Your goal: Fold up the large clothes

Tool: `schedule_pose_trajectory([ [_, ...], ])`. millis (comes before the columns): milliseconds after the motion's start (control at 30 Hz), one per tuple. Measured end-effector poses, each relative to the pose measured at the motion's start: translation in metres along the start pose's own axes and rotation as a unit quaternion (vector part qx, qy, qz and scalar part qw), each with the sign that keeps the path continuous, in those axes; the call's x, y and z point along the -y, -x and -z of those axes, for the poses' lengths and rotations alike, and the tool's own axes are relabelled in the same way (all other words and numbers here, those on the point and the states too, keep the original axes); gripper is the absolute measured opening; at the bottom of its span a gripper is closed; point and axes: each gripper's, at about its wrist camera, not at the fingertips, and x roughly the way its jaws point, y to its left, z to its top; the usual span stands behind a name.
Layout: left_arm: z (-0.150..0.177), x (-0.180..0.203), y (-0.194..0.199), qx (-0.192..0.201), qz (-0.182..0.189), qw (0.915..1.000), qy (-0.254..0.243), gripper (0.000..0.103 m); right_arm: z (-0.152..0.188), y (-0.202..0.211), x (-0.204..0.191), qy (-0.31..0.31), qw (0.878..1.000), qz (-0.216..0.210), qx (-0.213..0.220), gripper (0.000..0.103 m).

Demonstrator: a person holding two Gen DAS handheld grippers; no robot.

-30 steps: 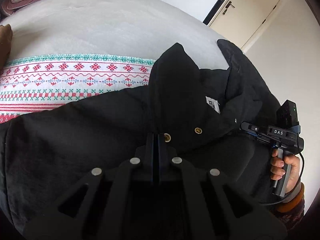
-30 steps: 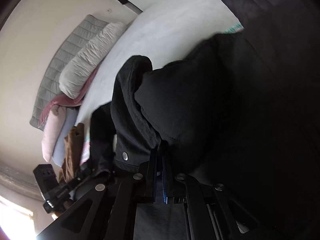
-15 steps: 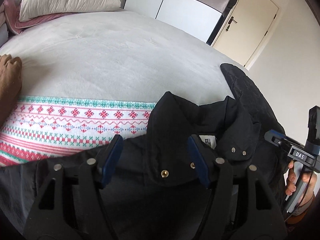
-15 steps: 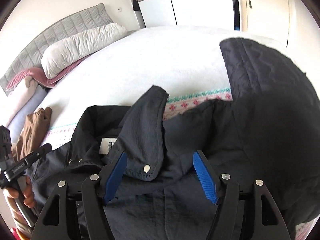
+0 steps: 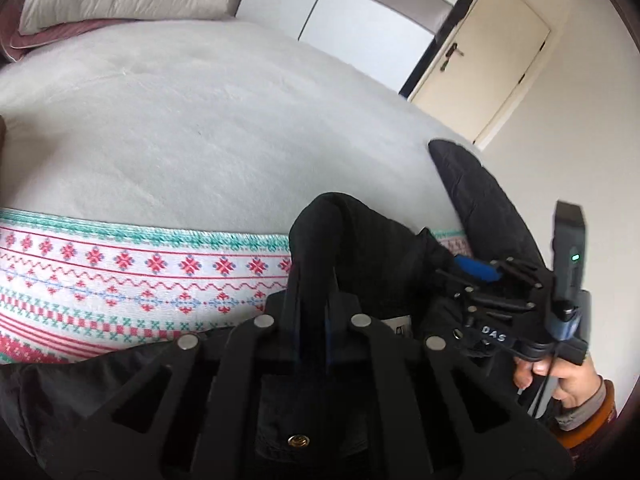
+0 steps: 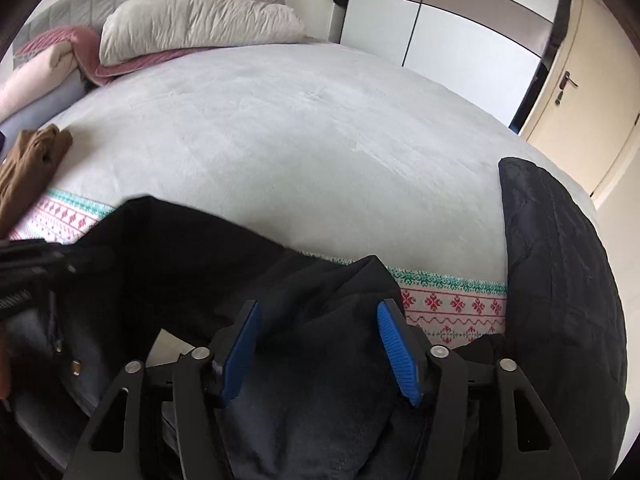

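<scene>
1. Left camera: my left gripper (image 5: 310, 300) sits at the bottom middle of the frame. Its jaws have just closed, and they pinch a fold of the black jacket (image 5: 360, 248). The jacket lies on the bed (image 5: 192, 120), over the patterned blanket (image 5: 120, 272). At the right edge, my right hand (image 5: 560, 380) holds the other gripper.

2. Right camera: my right gripper (image 6: 320, 344) is at the bottom middle. Its jaws have been closing but stay apart. A bump of black jacket (image 6: 320, 368) sits between the blue pads (image 6: 396, 352), and I cannot tell if they squeeze it. A dark quilted thing (image 6: 560, 280) lies at the right. Pillows (image 6: 192, 24) are at the upper left.
</scene>
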Motion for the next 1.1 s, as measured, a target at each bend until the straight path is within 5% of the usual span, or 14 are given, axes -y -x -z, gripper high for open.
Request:
schedule_pose_trajectory([
  [133,0.01,-0.019,0.041,0.047,-0.016,0.9987,0.013,0.009,0.001,-0.011,-0.002,-0.014,0.996,-0.09,0.0,0.016],
  [233,0.016,-0.024,0.053,0.083,-0.058,0.9948,0.013,0.009,-0.009,-0.012,-0.007,-0.049,0.989,-0.139,0.0,0.008],
  [333,0.013,-0.029,0.069,0.137,-0.058,0.9884,0.032,0.009,-0.025,0.003,0.019,-0.144,0.963,-0.221,0.049,0.007],
  [400,0.009,-0.029,0.051,0.137,-0.082,0.9869,0.021,0.017,-0.031,0.006,0.039,-0.204,0.943,-0.249,0.087,0.007],
  [533,0.012,-0.037,-0.01,0.045,-0.148,0.9879,-0.002,0.03,-0.035,-0.023,0.034,-0.218,0.96,-0.171,0.041,0.017],
  [667,0.007,-0.042,0.009,0.065,-0.13,0.9894,0.0,0.065,-0.032,-0.027,0.037,-0.214,0.962,-0.167,0.032,0.032],
  [700,0.001,-0.043,0.01,0.063,-0.125,0.9901,-0.004,0.068,-0.035,-0.022,0.038,-0.206,0.965,-0.155,0.04,0.044],
  [833,-0.018,-0.05,-0.018,0.0,-0.122,0.9925,-0.01,0.068,-0.057,-0.023,0.033,-0.18,0.972,-0.144,0.042,0.052],
  [867,-0.018,-0.051,-0.028,-0.024,-0.124,0.992,-0.008,0.057,-0.064,-0.034,0.027,-0.172,0.974,-0.146,0.031,0.052],
  [900,-0.016,-0.05,-0.036,-0.043,-0.115,0.9924,-0.005,0.018,-0.067,-0.045,0.02,-0.163,0.977,-0.14,0.008,0.052],
  [933,-0.011,-0.047,-0.039,-0.054,-0.108,0.9927,0.003,0.01,-0.066,-0.058,0.011,-0.148,0.98,-0.128,-0.026,0.052],
  [967,-0.009,-0.047,-0.033,-0.031,-0.119,0.9922,0.017,0.01,-0.062,-0.07,0.0,-0.121,0.985,-0.107,-0.06,0.046],
  [1000,-0.007,-0.043,-0.021,0.009,-0.122,0.9923,0.021,0.009,-0.059,-0.076,-0.009,-0.092,0.99,-0.082,-0.073,0.014],
  [1100,-0.003,-0.024,-0.002,0.117,-0.141,0.9829,-0.014,0.009,-0.054,-0.045,0.005,-0.132,0.988,-0.076,0.038,0.009],
])
